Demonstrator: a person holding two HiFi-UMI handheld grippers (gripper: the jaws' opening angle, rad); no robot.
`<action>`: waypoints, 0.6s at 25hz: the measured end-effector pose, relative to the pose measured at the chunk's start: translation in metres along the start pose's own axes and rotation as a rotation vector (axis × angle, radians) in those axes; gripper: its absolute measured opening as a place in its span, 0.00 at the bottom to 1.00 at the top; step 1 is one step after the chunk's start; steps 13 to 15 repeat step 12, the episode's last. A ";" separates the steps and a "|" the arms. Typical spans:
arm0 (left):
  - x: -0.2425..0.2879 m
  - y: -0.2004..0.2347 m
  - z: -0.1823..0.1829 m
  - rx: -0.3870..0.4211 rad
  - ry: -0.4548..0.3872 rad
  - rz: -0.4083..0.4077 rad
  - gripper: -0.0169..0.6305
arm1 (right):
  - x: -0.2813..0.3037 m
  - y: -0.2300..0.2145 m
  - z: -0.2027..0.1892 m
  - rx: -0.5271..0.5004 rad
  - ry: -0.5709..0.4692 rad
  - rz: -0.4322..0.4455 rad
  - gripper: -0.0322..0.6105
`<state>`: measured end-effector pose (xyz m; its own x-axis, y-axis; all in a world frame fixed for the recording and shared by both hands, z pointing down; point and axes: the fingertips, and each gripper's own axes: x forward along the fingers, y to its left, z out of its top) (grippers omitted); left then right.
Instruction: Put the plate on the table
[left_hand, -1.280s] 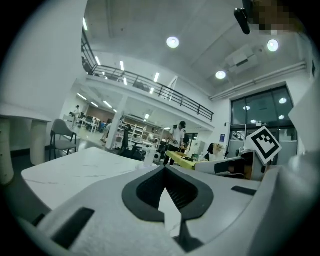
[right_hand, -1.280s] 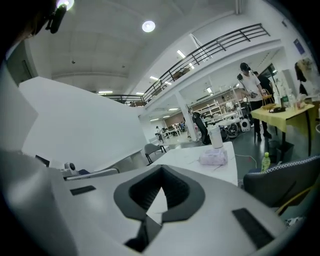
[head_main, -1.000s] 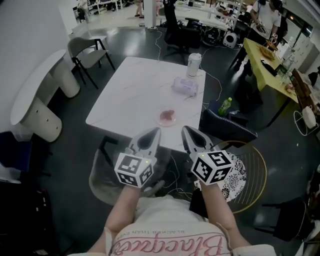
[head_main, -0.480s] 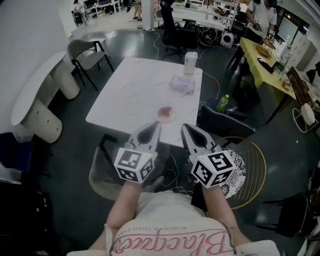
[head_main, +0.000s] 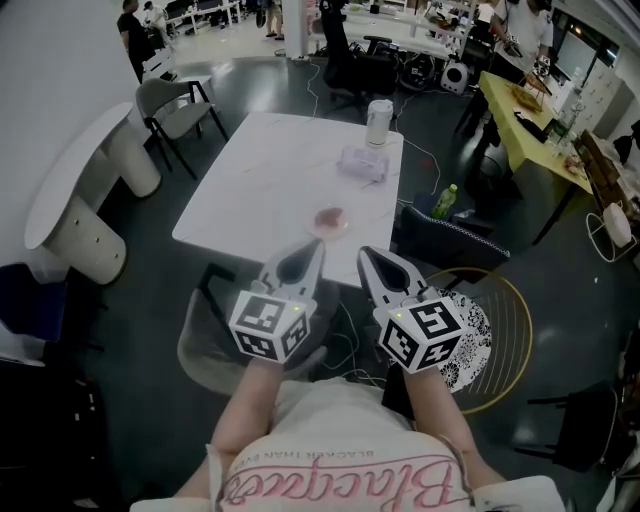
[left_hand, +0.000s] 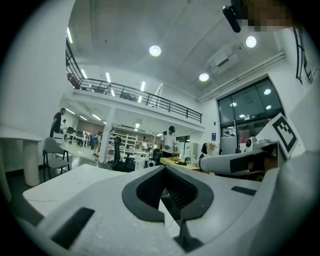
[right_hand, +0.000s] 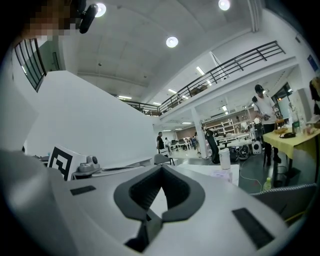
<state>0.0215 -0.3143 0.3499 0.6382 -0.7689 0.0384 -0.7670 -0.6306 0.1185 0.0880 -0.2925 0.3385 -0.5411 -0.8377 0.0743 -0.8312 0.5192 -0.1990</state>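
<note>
Smooth white marble-look table (head_main: 262, 185), glossy translucent pink plate (head_main: 329, 219), polished dark floor (head_main: 150, 270)

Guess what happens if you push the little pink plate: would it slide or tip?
The plate looks low and flat, so it would probably slide, not tip. The table top looks smooth and glossy, so it may slide easily. It sits fairly near the front edge, so a push toward us could drop it.

White table (head_main: 270, 180), grey chair (head_main: 170, 100), dark floor (head_main: 150, 265) — round ceiling lights (left_hand: 155, 50).
</note>
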 end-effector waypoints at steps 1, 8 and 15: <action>0.000 -0.001 0.000 0.002 0.002 0.000 0.03 | 0.000 0.000 -0.001 0.003 0.000 0.001 0.05; 0.000 -0.007 -0.005 0.016 0.024 -0.003 0.03 | -0.004 -0.002 -0.007 0.016 0.009 -0.003 0.05; -0.001 -0.006 -0.010 0.030 0.045 0.004 0.03 | -0.003 -0.003 -0.011 0.026 0.021 -0.004 0.05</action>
